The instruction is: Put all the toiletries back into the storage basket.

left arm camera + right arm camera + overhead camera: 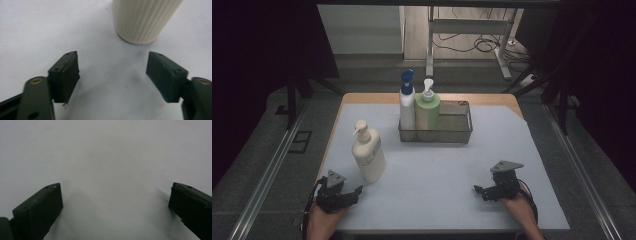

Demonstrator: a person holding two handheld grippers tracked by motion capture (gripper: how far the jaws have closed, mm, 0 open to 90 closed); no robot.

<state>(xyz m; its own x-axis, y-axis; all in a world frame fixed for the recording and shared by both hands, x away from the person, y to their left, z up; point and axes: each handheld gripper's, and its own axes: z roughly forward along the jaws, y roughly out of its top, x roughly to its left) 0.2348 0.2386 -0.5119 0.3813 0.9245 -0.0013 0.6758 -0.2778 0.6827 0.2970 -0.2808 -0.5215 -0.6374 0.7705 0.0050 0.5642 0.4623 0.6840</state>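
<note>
- High view: dim overall; surroundings beyond table (512, 150) near black. Forearms cut off at bottom edge. Cream pump bottle (368, 152) upright at front left, label unreadable. Left gripper (354, 192) just below and left of it, apart from it, jaw gap hard to judge at this size. Right gripper (479, 191) at front right, well apart from every bottle, low over bare sheet.
- High view, rear: wire basket (457, 127) with blue-capped white bottle (407, 102) and green pump bottle (427, 110) upright in its left end; lower bodies partly veiled by mesh.
- Left gripper view: cream pump bottle (145, 20) cropped by top edge, ribbed base visible only, standing ahead of the jaws. Jaws apart at moderate width, nothing between them, no contact with bottle.
- Right gripper view: jaws wide apart, outer parts cut by frame edges; plain sheet between them, nothing held or touched.
</note>
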